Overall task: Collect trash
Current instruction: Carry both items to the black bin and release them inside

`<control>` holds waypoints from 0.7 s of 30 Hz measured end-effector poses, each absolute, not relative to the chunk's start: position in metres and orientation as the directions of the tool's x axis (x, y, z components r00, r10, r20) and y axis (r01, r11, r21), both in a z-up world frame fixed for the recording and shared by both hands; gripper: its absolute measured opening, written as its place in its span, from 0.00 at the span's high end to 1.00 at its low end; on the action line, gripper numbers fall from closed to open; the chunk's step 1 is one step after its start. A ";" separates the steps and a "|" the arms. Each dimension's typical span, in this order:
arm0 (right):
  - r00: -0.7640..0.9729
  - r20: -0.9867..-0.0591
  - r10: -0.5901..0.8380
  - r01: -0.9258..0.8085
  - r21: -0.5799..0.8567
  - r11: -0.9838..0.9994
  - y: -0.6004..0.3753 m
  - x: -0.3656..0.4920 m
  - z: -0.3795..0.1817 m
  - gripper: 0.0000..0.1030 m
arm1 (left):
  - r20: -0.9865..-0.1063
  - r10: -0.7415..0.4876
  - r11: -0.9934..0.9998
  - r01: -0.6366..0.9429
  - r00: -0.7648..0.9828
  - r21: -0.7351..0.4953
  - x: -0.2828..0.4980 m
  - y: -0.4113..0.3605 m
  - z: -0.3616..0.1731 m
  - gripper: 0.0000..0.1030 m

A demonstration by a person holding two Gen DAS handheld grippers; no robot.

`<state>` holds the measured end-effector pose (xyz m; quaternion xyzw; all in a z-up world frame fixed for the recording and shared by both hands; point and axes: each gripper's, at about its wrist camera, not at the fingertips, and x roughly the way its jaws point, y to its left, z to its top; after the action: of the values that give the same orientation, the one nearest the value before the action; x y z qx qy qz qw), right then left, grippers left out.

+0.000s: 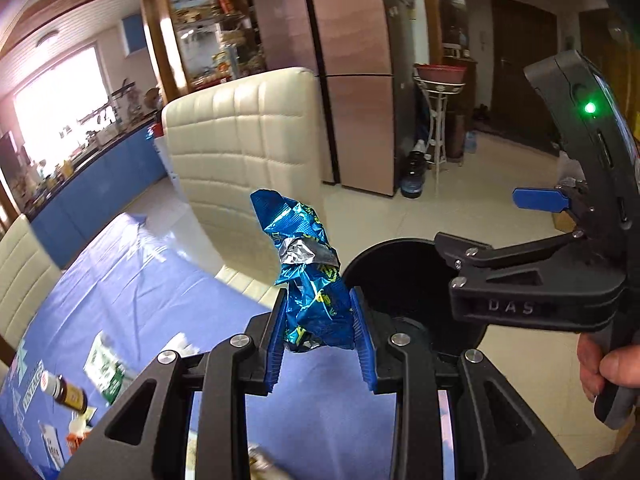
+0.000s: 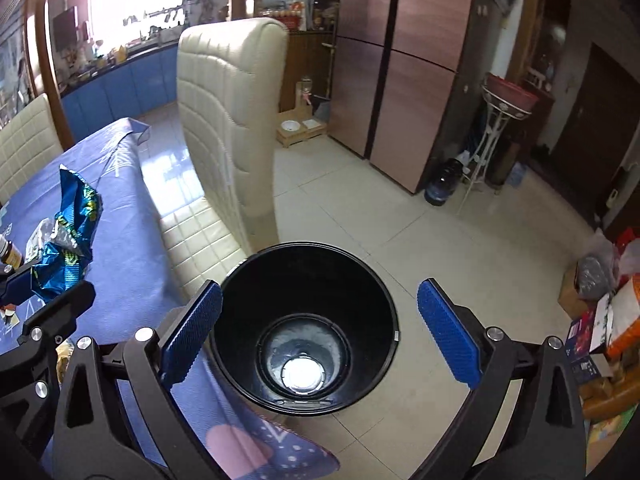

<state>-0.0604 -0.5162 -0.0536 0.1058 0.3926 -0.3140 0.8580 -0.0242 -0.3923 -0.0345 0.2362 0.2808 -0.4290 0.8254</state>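
Observation:
My left gripper (image 1: pixel 320 328) is shut on a crumpled blue foil snack wrapper (image 1: pixel 308 272), which sticks up between its blue pads above the table's edge. The same wrapper (image 2: pixel 68 236) shows at the left of the right wrist view. A black trash bin (image 2: pixel 304 328) stands on the floor beside the table, seen from above, with a shiny bottom. My right gripper (image 2: pixel 320 328) hangs over the bin's mouth, open wide with nothing between its fingers. In the left wrist view the bin (image 1: pixel 404 280) lies just right of the wrapper, partly behind the right gripper's body.
A blue tablecloth (image 1: pixel 160 300) covers the table, with a small brown bottle (image 1: pixel 66 392), a green-and-white packet (image 1: pixel 106 368) and other scraps on it. A cream padded chair (image 2: pixel 228 120) stands behind the bin. Boxes and bags (image 2: pixel 608 312) crowd the floor at the right.

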 end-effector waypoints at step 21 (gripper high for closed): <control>0.465 -0.746 -0.478 0.702 -0.019 0.712 -0.534 -0.097 -0.052 0.06 | -0.573 -0.594 0.569 0.798 0.565 0.196 -0.028 -0.402 -0.019 0.14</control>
<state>-0.0970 -0.5337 -0.0519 0.1469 0.3812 -0.3499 0.8430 -0.0279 -0.4015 -0.0192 0.2233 0.2287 -0.4067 0.8558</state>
